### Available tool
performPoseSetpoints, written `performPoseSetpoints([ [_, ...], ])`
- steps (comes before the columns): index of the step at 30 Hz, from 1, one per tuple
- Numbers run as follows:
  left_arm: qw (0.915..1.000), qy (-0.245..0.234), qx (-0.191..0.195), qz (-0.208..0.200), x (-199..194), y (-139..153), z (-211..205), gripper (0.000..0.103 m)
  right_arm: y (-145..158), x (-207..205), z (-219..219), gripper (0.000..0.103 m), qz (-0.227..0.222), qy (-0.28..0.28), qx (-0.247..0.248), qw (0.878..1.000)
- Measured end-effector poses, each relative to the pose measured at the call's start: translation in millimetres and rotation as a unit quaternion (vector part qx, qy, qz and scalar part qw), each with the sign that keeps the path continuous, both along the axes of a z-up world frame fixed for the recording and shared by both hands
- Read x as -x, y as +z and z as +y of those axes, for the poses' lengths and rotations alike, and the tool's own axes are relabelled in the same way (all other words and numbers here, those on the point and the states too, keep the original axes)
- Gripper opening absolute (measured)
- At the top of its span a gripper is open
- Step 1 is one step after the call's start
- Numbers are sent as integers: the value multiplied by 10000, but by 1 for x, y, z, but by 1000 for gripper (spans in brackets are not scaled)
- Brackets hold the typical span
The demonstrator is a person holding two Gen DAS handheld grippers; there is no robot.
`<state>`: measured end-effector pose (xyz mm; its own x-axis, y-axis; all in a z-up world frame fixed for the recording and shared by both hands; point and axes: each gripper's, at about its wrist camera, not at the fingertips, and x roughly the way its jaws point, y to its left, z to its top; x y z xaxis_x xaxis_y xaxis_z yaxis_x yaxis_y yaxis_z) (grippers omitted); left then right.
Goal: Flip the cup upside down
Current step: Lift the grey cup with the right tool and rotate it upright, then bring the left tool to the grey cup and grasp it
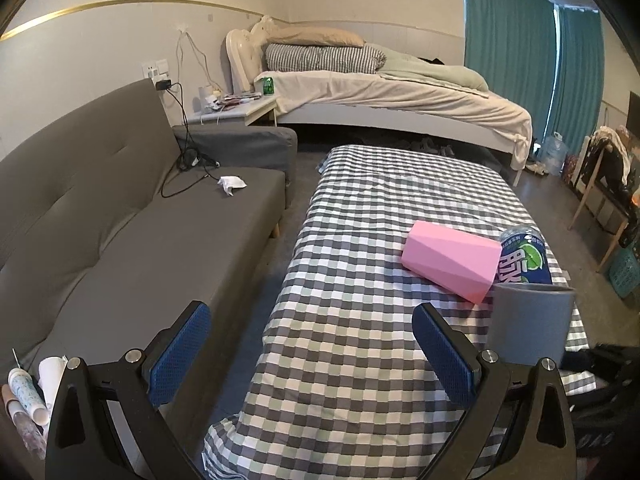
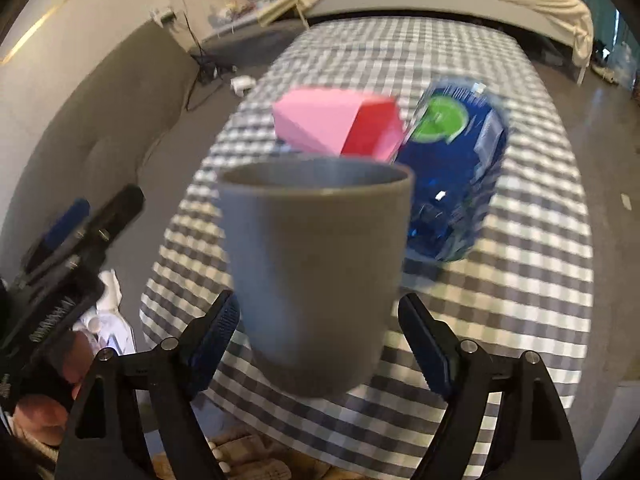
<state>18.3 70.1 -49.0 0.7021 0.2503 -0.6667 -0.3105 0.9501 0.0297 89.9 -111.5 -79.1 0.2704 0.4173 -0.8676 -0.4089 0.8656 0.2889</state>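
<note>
A grey cup (image 2: pixel 316 272) stands upright, mouth up, near the front edge of the checkered table (image 2: pixel 520 300). It fills the middle of the right wrist view, which is blurred. My right gripper (image 2: pixel 318 336) is open, its blue-padded fingers on either side of the cup's lower body with small gaps. In the left wrist view the cup (image 1: pixel 528 320) is at the right. My left gripper (image 1: pixel 312 350) is open and empty, over the table's front left part, to the left of the cup.
A pink faceted cup (image 1: pixel 450 266) lies on its side behind the grey cup. A blue drink can (image 1: pixel 524 256) is next to it. A grey sofa (image 1: pixel 120 220) runs along the left. A bed (image 1: pixel 380 96) is behind the table.
</note>
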Motion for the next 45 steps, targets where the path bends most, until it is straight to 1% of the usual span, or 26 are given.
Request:
performPoseSetpoints([
  [2, 10000, -1, 16, 14, 1, 0, -2, 103, 9, 2, -5, 82, -187, -125, -24, 9997],
  [5, 10000, -59, 27, 12, 4, 1, -6, 103, 13, 8, -9, 82, -236, -124, -6, 9996],
  [8, 9999, -153, 1, 12, 5, 1, -13, 103, 24, 12, -17, 82, -430, -186, 6, 9989],
  [10, 9997, -222, 47, 35, 5, 0, -17, 103, 38, 18, -30, 82, -611, -366, -149, 9973],
  [12, 9994, -317, 139, 66, 4, -3, -23, 103, 52, 25, -44, 82, -895, -558, -188, 9942],
  [14, 9988, -384, 273, 123, 1, -7, -31, 103, 63, 33, -59, 82, -1290, -790, -74, 9885],
  [16, 9979, -426, 466, 174, -4, -10, -39, 103, 70, 37, -69, 84, -1591, -996, 56, 9822],
  [19, 9963, -512, 668, 159, -10, -9, -57, 103, 78, 37, -84, 84, -1807, -1225, 101, 9758],
  [23, 9942, -702, 796, 164, -20, -10, -85, 103, 85, 36, -102, 84, -1944, -1541, 97, 9687],
  [27, 9925, -726, 895, 403, -31, -23, -105, 103, 83, 32, -119, 84, -1995, -1792, 70, 9633],
  [29, 9922, -698, 897, 519, -37, -31, -112, 103, 82, 31, -126, 84, -2013, -1816, 84, 9625],
  [32, 9922, -629, 835, 679, -43, -42, -118, 103, 78, 29, -132, 84, -2036, -1826, 171, 9617],
  [35, 9890, -651, 933, 942, -49, -57, -120, 103, 75, 27, -137, 84, -2036, -1879, 198, 9607],
  [38, 9870, -688, 988, 1061, -51, -68, -119, 103, 71, 27, -141, 84, -2010, -1938, 158, 9601],
  [39, 9868, -702, 992, 1067, -51, -69, -118, 101, 70, 27, -142, 84, -1999, -1947, 160, 9601],
  [40, 9867, -730, 992, 1065, -51, -70, -116, 95, 68, 26, -142, 84, -1978, -1943, 168, 9606],
  [41, 9863, -785, 994, 1053, -50, -70, -115, 87, 67, 26, -142, 84, -1962, -1943, 168, 9610],
  [42, 9854, -887, 1029, 1024, -48, -69, -114, 84, 67, 25, -142, 84, -1949, -1924, 152, 9616],
  [43, 9847, -969, 1042, 1009, -47, -68, -113, 82, 67, 26, -142, 84, -1941, -1908, 148, 9621],
  [45, 9843, -1095, 950, 1003, -40, -66, -111, 80, 67, 27, -140, 84, -1950, -1892, 159, 9623],
])
